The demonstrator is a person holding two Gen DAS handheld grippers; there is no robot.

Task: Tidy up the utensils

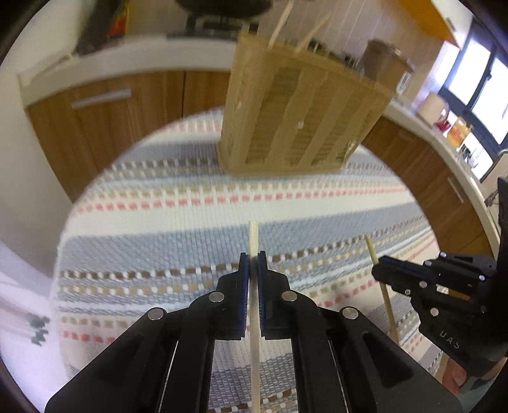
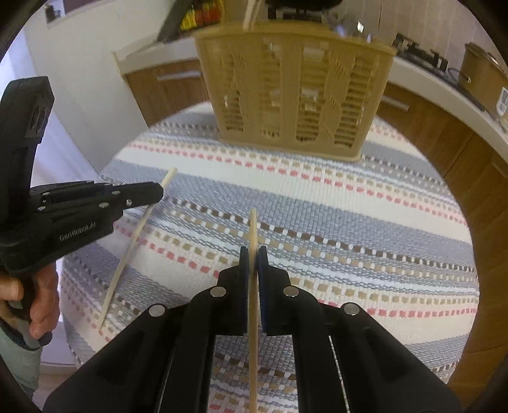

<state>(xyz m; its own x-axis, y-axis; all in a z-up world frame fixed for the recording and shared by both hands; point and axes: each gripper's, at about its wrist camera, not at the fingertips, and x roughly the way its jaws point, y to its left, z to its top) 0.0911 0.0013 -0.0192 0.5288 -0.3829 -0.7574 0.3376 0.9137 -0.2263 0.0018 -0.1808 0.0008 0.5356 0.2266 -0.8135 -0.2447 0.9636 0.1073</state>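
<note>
Left gripper point(image 1: 253, 257) — jaws clamped on a pale wooden chopstick point(image 1: 253, 236); right gripper point(image 2: 253, 254) likewise pinches a second tan wooden chopstick point(image 2: 253, 228). Both are over the round striped woven tablecloth point(image 2: 349, 222). At its far edge stands a beige slatted plastic utensil basket point(image 2: 292, 92) — sticks upright inside.

A wide stretch of striped tablecloth point(image 2: 317, 203) lay bare between the grippers and the slatted basket point(image 2: 292, 92) – the only obstacle ahead, with sticks point(image 1: 279, 25) poking from its top.
</note>
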